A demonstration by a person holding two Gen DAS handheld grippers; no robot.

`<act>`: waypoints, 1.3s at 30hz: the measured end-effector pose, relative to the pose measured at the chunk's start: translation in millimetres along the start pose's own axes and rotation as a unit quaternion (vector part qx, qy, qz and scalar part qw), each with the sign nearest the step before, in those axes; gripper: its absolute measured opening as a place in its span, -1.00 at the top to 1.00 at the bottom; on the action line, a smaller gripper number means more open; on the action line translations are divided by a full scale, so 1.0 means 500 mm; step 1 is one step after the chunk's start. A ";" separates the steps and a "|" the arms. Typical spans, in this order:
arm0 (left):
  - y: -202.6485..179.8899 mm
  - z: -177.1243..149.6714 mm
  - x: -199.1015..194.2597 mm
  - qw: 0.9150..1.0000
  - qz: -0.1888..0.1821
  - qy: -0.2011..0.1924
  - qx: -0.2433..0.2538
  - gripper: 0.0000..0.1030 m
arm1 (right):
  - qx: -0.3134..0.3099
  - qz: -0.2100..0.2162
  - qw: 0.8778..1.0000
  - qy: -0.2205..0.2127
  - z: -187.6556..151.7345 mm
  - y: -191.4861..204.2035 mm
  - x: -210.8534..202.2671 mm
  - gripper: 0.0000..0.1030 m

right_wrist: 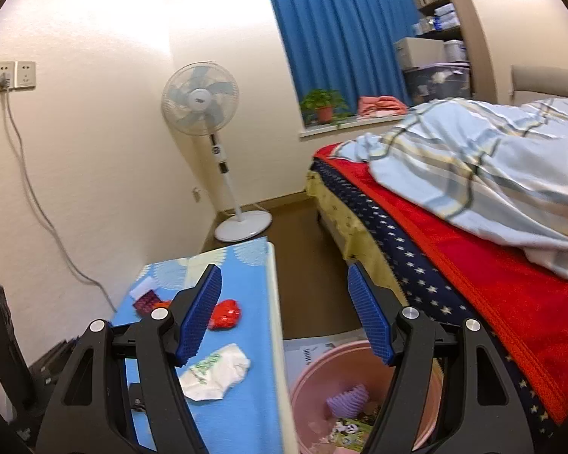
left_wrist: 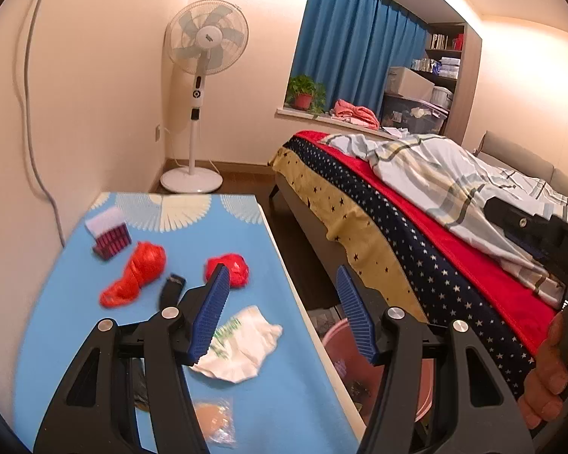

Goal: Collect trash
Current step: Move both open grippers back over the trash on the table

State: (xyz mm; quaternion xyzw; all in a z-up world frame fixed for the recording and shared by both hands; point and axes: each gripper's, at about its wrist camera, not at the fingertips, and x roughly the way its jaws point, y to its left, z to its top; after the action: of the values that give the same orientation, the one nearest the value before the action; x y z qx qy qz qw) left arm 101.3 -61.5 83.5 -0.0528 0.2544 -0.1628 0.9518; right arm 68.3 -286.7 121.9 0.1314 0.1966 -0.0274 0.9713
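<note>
Blue table (left_wrist: 75, 287) holds two red bags (left_wrist: 134, 272).

A sky-blue table cover (left_wrist: 75, 340) printed with pale cream fan shapes along its far edge. On it lie a red crumpled bag (left_wrist: 138, 274), a second red wad (left_wrist: 233, 270), and a white bag with green print (left_wrist: 242, 344) near the right edge. The bin (right_wrist: 310, 378) is pink. Gripper pads (left_wrist: 212, 314) are ridged blue. Bed layers: red blanket (right_wrist: 492, 283), navy star-patterned sheet (left_wrist: 409, 261), pale blue plaid quilt (right_wrist: 473, 174). The curtain (right_wrist: 340, 38) is blue.
</note>
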 end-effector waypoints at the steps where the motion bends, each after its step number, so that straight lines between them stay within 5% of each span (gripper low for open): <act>1: 0.005 0.009 -0.003 1.000 0.001 -0.001 0.002 -0.13 | -0.002 0.003 1.000 0.001 0.005 0.008 0.002 -0.34; 19: 0.175 0.116 0.045 1.000 0.024 -0.004 0.016 -0.13 | -0.065 0.039 0.997 0.032 0.095 0.128 0.147 -0.34; 33: 0.349 0.106 0.149 0.997 0.071 -0.003 -0.002 -0.02 | -0.071 0.080 0.992 0.067 0.072 0.212 0.346 -0.33; 39: 0.435 0.086 0.179 0.995 0.092 0.013 -0.027 0.07 | -0.057 0.095 0.989 0.101 0.039 0.223 0.428 0.10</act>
State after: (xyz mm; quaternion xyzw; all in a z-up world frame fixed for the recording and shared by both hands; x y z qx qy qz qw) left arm 257.8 113.8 39.0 -0.0530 0.2748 -0.0683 0.9576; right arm 284.5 -184.8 83.0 0.0960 0.2816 0.0896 0.9505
